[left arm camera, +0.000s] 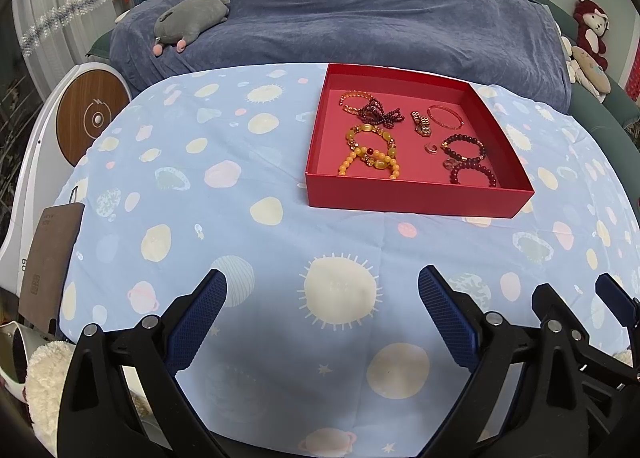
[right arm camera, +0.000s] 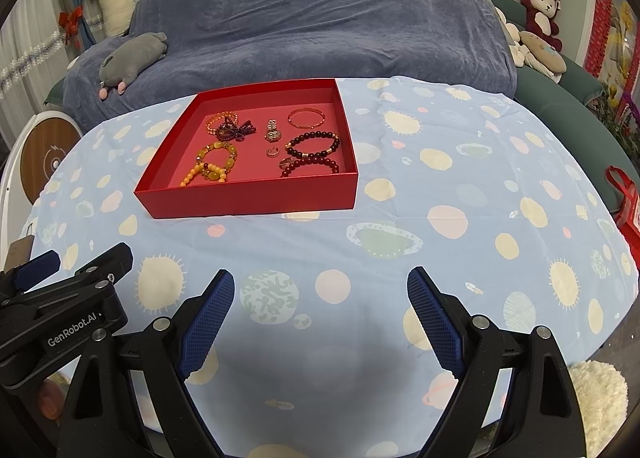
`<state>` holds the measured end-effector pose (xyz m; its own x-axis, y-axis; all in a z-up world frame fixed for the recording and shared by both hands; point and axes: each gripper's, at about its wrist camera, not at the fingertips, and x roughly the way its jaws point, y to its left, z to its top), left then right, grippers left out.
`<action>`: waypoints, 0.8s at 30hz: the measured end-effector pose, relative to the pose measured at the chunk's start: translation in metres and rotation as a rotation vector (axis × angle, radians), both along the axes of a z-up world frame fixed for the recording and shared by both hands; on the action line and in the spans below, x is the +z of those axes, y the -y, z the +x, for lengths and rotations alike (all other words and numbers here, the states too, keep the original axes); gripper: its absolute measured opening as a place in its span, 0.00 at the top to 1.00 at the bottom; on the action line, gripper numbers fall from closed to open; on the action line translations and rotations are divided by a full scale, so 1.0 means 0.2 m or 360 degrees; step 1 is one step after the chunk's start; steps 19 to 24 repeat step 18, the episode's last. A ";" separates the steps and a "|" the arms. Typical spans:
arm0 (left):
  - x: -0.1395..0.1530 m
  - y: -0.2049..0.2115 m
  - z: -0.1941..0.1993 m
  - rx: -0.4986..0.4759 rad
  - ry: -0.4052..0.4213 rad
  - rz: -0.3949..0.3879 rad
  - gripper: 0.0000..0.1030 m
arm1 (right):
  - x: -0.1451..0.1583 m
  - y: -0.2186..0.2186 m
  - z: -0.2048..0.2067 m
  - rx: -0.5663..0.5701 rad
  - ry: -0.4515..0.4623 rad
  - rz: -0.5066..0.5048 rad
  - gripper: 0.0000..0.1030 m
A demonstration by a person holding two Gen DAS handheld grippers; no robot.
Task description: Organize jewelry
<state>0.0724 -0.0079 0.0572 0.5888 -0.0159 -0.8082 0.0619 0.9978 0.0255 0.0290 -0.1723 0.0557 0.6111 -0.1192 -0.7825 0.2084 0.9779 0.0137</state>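
Left wrist view: blue planet-print tablecloth (left arm camera: 240, 218) covers the table, grey-blue sofa (left arm camera: 360, 10) beyond the red box (left arm camera: 416, 198). Box sits on the cloth, well ahead of both grippers. Inside the box: yellow bead bracelets (left arm camera: 370, 156) near-left, dark red bead bracelets (left arm camera: 466, 160) near-right, gold watch (left arm camera: 422, 124) centre. Left gripper (left arm camera: 322, 288) and right gripper (right arm camera: 320, 286) both spread wide, holding nothing, above bare cloth.

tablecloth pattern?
The tablecloth is light blue with suns and planets in pastel colours; clearest in the right wrist view.
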 end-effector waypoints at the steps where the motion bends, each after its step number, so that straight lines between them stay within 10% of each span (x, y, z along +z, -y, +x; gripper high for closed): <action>1: 0.00 0.00 0.00 0.0000 -0.0001 -0.0002 0.11 | 0.00 0.00 0.00 0.0000 0.0001 0.0001 0.18; 24: 0.02 0.01 0.01 -0.0023 0.0014 0.0007 0.11 | 0.01 0.00 0.00 -0.0016 -0.0002 0.0006 0.18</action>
